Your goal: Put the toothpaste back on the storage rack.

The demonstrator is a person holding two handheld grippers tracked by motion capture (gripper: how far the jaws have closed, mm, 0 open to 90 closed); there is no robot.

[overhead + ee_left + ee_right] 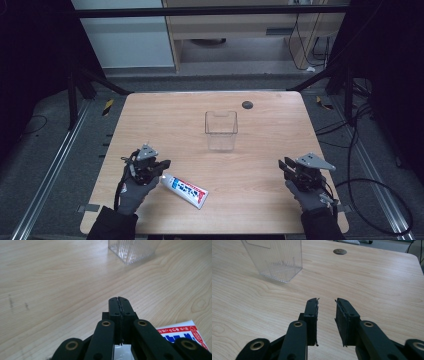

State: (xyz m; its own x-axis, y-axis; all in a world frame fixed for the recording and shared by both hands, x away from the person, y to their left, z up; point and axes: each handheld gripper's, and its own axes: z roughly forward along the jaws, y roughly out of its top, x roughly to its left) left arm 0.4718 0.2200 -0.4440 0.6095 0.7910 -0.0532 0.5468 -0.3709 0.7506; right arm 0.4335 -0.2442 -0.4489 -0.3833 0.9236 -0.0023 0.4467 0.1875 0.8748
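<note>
Toothpaste tube point(184, 190) is seen lying flat on the wooden tabletop point(260, 140), near its front edge and left of centre, slanted so that its capped end points toward the left gripper point(162, 165). In the high view that gripper is placed just at the tube's cap end, held in a gloved left hand point(134, 192); whether it touches the tube cannot be told from there. In the left gripper view the left gripper point(119, 300) is seen with its jaws pressed together, no gap left and nothing caught between the tips, while the tube's red, white and blue flat end point(183, 333) is visible just beside and below the jaws.

The right gripper point(286, 167) is held over the right front part of the tabletop, well apart from the tube. In the right gripper view the right gripper point(327, 301) is shown with its jaws parted by a clear gap, and nothing is held.

A clear plastic container point(221, 130) is set upright near the middle of the tabletop, beyond both grippers. A small dark round cap point(247, 104) is seen near the far edge.
</note>
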